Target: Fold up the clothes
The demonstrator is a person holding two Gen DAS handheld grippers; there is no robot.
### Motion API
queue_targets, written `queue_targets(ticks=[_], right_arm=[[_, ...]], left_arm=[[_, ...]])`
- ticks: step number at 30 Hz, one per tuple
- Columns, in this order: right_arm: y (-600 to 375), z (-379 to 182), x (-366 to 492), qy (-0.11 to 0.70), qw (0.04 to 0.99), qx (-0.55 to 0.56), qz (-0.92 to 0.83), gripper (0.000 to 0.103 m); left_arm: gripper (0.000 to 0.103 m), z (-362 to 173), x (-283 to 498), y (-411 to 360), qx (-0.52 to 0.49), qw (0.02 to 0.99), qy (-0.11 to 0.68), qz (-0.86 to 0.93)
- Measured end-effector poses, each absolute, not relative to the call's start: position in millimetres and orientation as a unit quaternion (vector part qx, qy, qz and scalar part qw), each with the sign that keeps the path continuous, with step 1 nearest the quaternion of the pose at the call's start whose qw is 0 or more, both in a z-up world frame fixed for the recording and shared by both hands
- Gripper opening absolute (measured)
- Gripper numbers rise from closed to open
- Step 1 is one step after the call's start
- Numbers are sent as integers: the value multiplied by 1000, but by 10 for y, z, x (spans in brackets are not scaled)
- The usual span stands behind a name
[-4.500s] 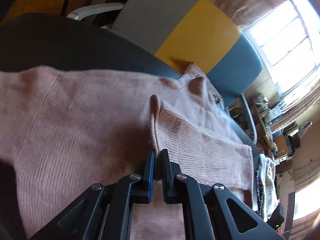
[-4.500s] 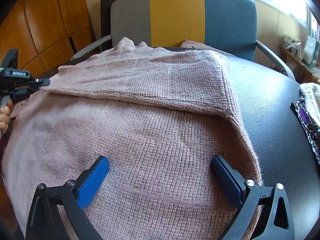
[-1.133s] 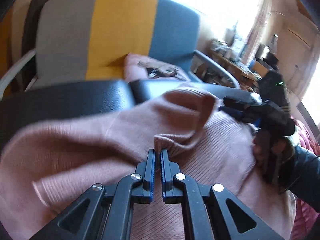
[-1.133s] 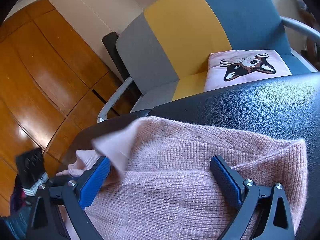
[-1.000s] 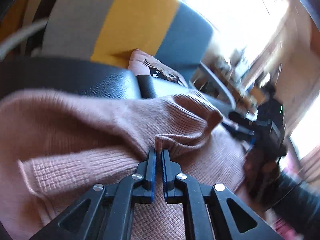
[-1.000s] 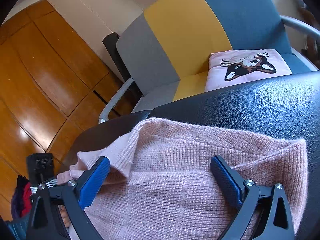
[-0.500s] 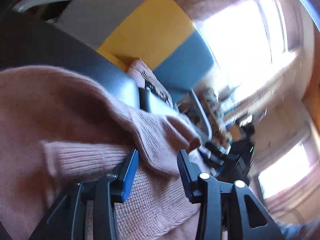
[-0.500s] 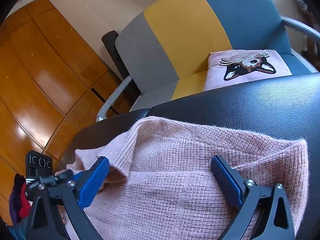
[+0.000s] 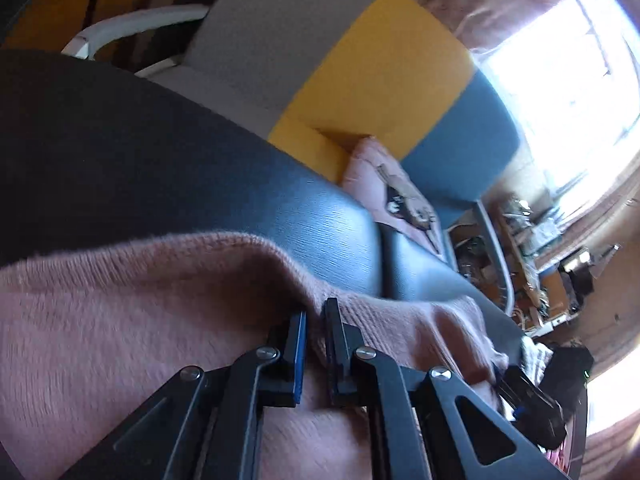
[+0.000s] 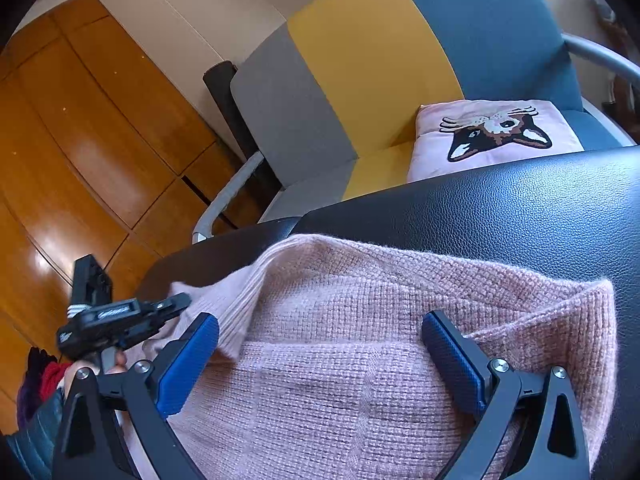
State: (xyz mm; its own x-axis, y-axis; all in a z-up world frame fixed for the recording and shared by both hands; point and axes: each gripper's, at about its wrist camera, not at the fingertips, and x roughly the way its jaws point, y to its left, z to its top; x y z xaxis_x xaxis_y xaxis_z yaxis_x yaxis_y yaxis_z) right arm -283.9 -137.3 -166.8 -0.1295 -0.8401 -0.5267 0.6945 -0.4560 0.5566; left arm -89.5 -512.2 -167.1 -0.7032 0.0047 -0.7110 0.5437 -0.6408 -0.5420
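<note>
A pink knitted sweater (image 9: 120,320) lies partly folded on a black leather-covered table (image 9: 160,160). My left gripper (image 9: 316,312) is at the sweater's far edge; its jaws are closing and a ridge of the knit is pinched between them. In the right wrist view the sweater (image 10: 360,300) fills the foreground, with a ribbed sleeve end draped at its left. My right gripper (image 10: 318,322) stands wide open over the folded body, gripping nothing. The left gripper (image 10: 182,302) shows there at the sweater's left edge, held by a hand.
Behind the table (image 10: 520,208) stands a grey, yellow and blue armchair (image 10: 380,60) holding a pink cushion (image 10: 492,132) with an animal face. Wooden cabinet doors (image 10: 80,140) fill the left. A cluttered shelf (image 9: 540,240) sits under the bright window.
The left gripper let go of the sleeve cuff, opened, shifted sideways with a roll, and has closed again on a fold at the sweater's edge. The right gripper has not moved.
</note>
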Motion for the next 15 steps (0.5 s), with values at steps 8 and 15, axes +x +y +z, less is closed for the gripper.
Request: queue_targets(ticks=[8,15], right_arm=[[-1373,-1669,-2842,-90,515,414,-746,103],[-1404,-1666,-2841,-81,510,418,-748,103]], left_arm=[[33,-1558,-636,-4894,305,102,470,-822],[26,-1686,-713,-4526,321,134,363,-865]])
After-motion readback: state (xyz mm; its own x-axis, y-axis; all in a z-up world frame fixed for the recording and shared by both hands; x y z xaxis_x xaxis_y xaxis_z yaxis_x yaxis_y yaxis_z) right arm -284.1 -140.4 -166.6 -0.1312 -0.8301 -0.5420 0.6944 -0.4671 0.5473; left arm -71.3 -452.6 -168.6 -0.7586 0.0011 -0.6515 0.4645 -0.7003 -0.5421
